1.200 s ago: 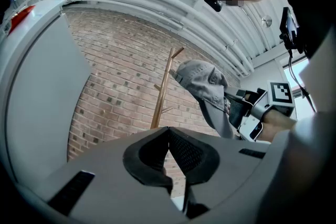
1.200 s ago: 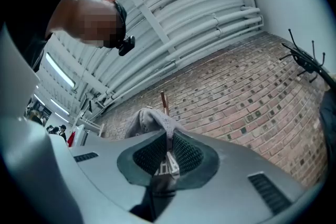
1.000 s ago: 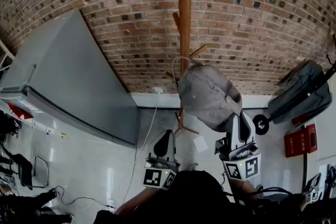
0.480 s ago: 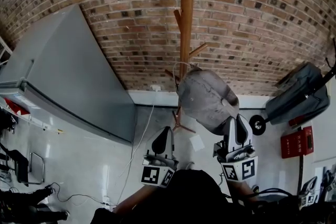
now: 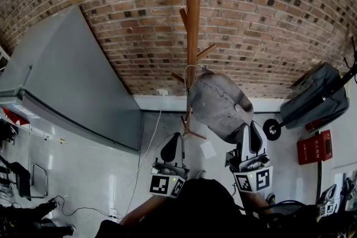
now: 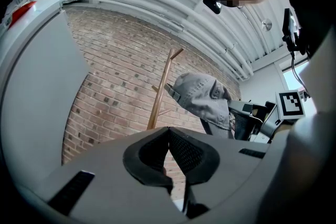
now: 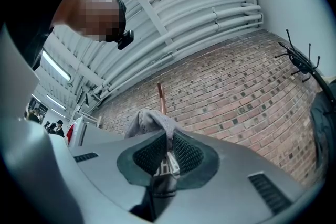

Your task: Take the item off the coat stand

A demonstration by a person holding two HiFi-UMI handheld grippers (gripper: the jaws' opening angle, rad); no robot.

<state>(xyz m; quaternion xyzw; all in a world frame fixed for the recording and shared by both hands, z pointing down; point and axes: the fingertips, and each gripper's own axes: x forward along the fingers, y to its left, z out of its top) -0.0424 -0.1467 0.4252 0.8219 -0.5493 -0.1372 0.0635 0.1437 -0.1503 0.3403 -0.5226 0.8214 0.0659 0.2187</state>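
A grey cap [image 5: 218, 103] hangs in the air just right of the wooden coat stand [image 5: 193, 36], close to a lower peg [image 5: 205, 52]. My right gripper [image 5: 249, 134] is shut on the cap's lower edge; in the right gripper view the grey fabric [image 7: 155, 120] is pinched between the mesh pads [image 7: 186, 153]. My left gripper [image 5: 174, 147] is held low beside it, jaws together with nothing between them. From the left gripper view the cap [image 6: 205, 97] shows at the right and the stand [image 6: 160, 89] stands in front of the brick wall.
A grey cabinet [image 5: 67, 86] stands at the left against the brick wall. A dark bag on wheels [image 5: 312, 97] and a red box [image 5: 313, 147] are at the right. A white cable [image 5: 156, 131] runs down to the floor by the stand's base.
The cap has shifted slightly left and up in the view with my right gripper still on it. The left gripper has hardly moved.
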